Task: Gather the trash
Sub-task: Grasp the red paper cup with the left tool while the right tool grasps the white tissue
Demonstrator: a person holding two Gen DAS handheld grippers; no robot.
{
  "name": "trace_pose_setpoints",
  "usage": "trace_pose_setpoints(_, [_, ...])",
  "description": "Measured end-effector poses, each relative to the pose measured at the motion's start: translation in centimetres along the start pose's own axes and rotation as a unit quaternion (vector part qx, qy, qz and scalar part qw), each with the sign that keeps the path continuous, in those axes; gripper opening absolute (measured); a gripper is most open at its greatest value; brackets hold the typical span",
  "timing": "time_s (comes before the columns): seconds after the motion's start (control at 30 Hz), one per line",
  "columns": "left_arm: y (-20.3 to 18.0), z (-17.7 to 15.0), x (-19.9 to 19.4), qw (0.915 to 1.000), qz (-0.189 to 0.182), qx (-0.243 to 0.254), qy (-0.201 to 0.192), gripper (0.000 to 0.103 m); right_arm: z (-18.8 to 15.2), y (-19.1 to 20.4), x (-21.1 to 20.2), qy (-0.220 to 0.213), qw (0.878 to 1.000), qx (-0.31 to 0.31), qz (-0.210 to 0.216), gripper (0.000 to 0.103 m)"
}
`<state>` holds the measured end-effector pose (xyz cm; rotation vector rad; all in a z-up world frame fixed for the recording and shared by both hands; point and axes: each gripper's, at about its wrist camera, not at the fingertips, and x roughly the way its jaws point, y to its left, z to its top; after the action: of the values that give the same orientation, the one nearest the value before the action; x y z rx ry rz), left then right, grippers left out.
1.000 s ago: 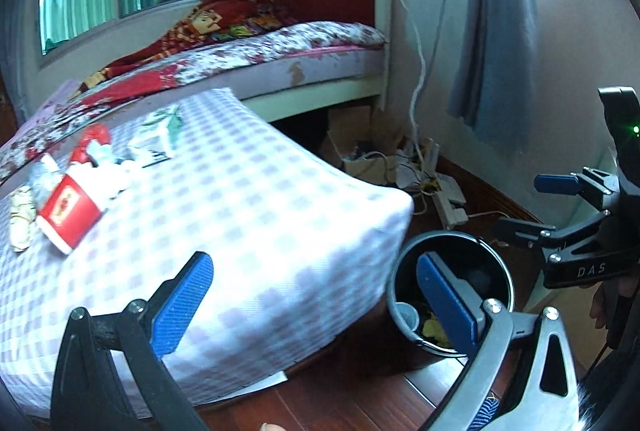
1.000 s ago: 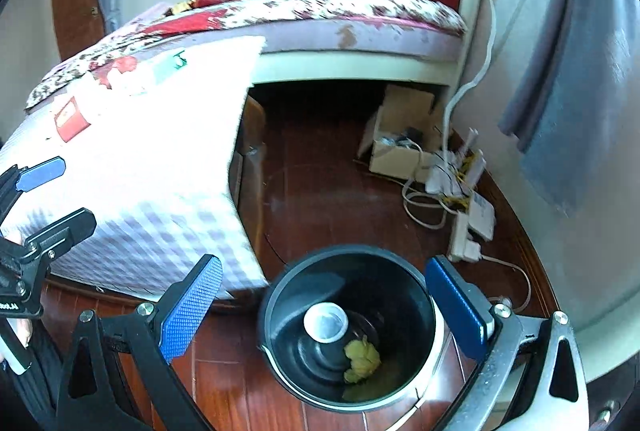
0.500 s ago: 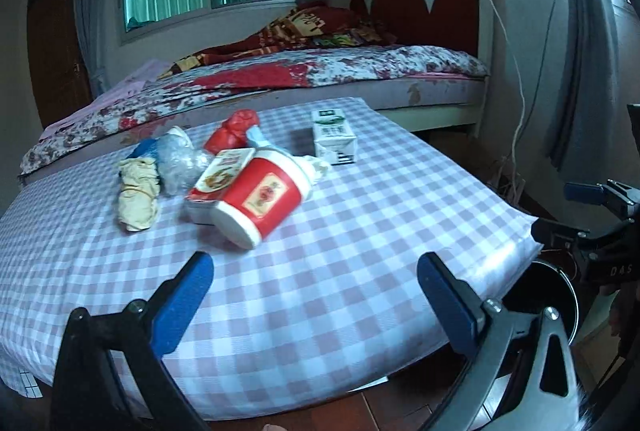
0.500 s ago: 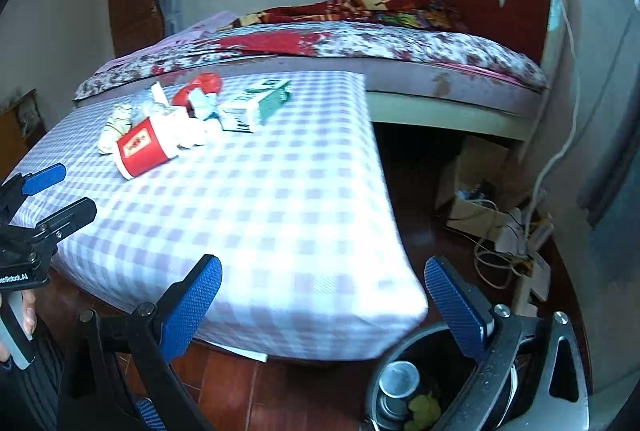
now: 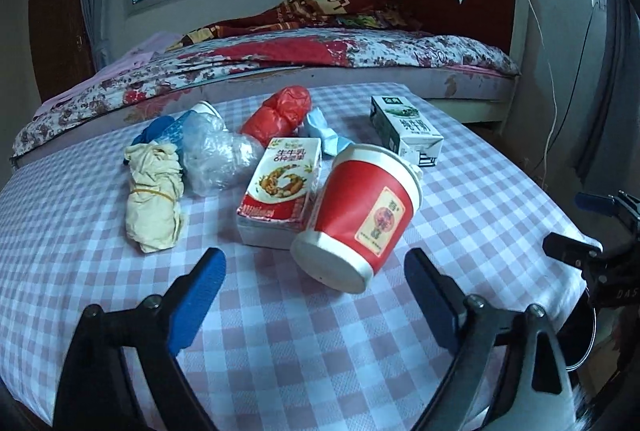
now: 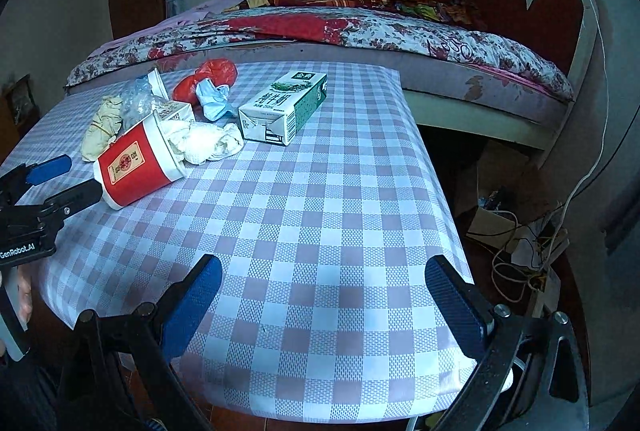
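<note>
Trash lies in a pile on the checked tablecloth (image 5: 280, 351). A red paper cup (image 5: 360, 215) lies on its side, base toward my left gripper (image 5: 314, 257). The left jaws are closing, and the cup's base sits just ahead of the fingertips, unpressed. Behind the cup are a beige milk carton (image 5: 280, 187), a green-white carton (image 5: 404, 131), a red plastic bag (image 5: 280, 115), a blue mask (image 5: 324, 135), crumpled clear plastic (image 5: 212, 155) and a yellowish bundle (image 5: 154, 191). White tissue (image 6: 204, 141) spills from the cup's mouth. My right gripper (image 6: 324, 271) hangs open over the near table edge, holding nothing.
A bed (image 6: 360, 31) with a floral cover runs behind the table. Cables and a cardboard box (image 6: 520, 231) clutter the floor on the right. A dark bin rim (image 5: 588, 335) peeks past the table's right corner. A hand (image 6: 22, 295) holds the left gripper's handle.
Both views have swung from the bin on the floor to the table. The trash pile has come close in front of the left gripper, whose jaws stand narrower than before.
</note>
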<state>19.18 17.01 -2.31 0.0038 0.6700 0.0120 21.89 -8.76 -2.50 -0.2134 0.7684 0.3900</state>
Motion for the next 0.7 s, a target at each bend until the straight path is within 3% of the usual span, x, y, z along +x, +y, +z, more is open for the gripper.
trace_pose_setpoints(0.17, [-0.4, 1.0, 1.5, 0.9995, -0.031, 0.008, 0.007, 0.090, 0.0, 0.1, 0.7, 0.006, 1.000, -0.003, 0.000, 0.102])
trace_pose_setpoints(0.23, [-0.7, 1.0, 1.9, 0.9983, -0.055, 0.006, 0.020, 0.081, 0.0, -0.1, 0.9, 0.009, 1.000, -0.001, 0.000, 0.102])
trace_pose_setpoints(0.3, [-1.1, 0.6, 1.6, 0.9959, -0.084, -0.001, 0.034, 0.062, -0.1, -0.5, 0.8, 0.009, 1.000, 0.003, -0.003, 0.102])
trace_pose_setpoints(0.33, [-1.3, 0.3, 1.1, 0.9950, -0.094, -0.003, 0.033, 0.060, 0.0, -0.7, 0.7, 0.008, 1.000, 0.006, -0.004, 0.102])
trace_pose_setpoints(0.43, [-2.2, -0.1, 0.1, 0.9972, -0.073, 0.011, 0.010, 0.060, -0.1, -1.3, 0.6, 0.007, 1.000, 0.015, -0.006, 0.102])
trace_pose_setpoints(0.5, [-2.2, 0.2, 0.5, 0.9979, -0.063, 0.004, 0.017, 0.072, -0.3, -1.4, 0.5, 0.009, 1.000, 0.016, -0.007, 0.102])
trace_pose_setpoints(0.57, [-2.2, 0.6, 1.5, 0.9981, -0.054, -0.007, 0.029, 0.075, -0.4, -1.5, 0.4, 0.011, 1.000, 0.015, -0.008, 0.102])
trace_pose_setpoints(0.63, [-2.3, 0.8, 2.4, 0.9975, -0.056, -0.009, 0.041, 0.073, -0.4, -1.4, 0.5, 0.012, 1.000, 0.013, -0.009, 0.102])
trace_pose_setpoints(0.67, [-2.3, 0.8, 2.3, 0.9970, -0.064, -0.012, 0.041, 0.058, -0.4, -1.5, 0.4, 0.012, 1.000, 0.014, -0.011, 0.102])
trace_pose_setpoints(0.7, [-2.3, 0.7, 2.1, 0.9970, -0.065, -0.014, 0.038, 0.058, -0.4, -1.5, 0.4, 0.013, 1.000, 0.017, -0.010, 0.102])
